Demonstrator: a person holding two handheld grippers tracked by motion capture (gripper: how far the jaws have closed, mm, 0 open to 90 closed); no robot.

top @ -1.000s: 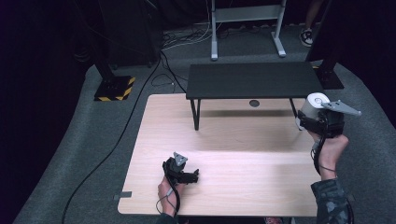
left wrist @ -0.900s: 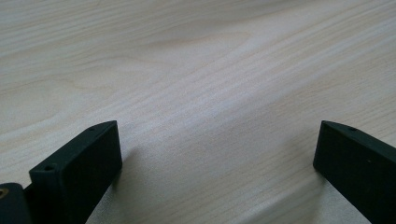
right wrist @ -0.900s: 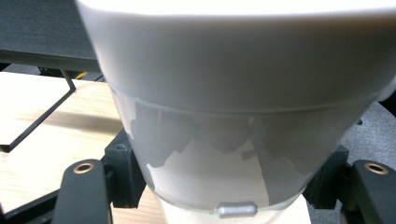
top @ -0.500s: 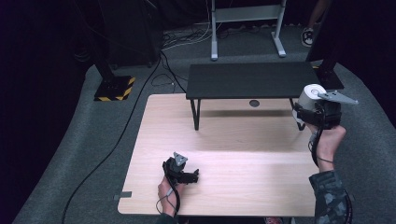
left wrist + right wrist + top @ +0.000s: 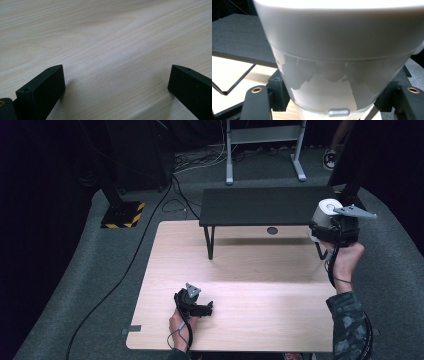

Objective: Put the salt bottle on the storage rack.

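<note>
White cup [image 5: 337, 50], held aloft at the right end of the black shelf [image 5: 265, 206].
Right gripper [image 5: 334, 227]: fingers clamped on cup. Left gripper [image 5: 196, 304]: low over wooden tabletop [image 5: 240, 270], fingers [image 5: 41, 92] spread wide, holding nothing.

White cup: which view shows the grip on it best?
The right gripper view: the white cup sits close up, upright, with the right gripper and its black jaws pressed against its lower sides. The high view shows the cup small, above the table's right edge by the black shelf. The left gripper view faces bare tabletop.
</note>
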